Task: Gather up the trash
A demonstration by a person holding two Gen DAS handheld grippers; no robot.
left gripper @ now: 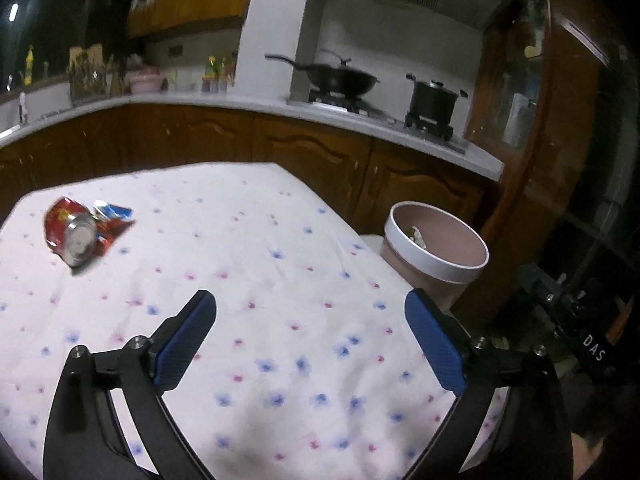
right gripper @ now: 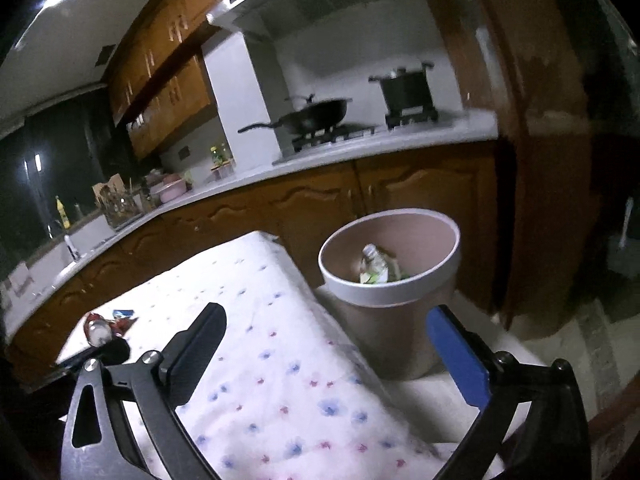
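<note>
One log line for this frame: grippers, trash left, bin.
left gripper: open, empty | right gripper: open, empty | crushed can and wrappers on table | bin: holds trash

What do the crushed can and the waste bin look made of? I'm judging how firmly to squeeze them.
Crushed can: thin metal, probably aluminium. Its bare end shines silver and the red printed wall is dented and buckled.
Waste bin: seemingly smooth rigid plastic, matte pinkish-brown with a white rim band. The even wall suggests this, though blur leaves it open.

A crushed can (left gripper: 74, 236) lies on the table (left gripper: 248, 264); the bin (left gripper: 436, 248) (holding trash) stands beside its right edge.
</note>
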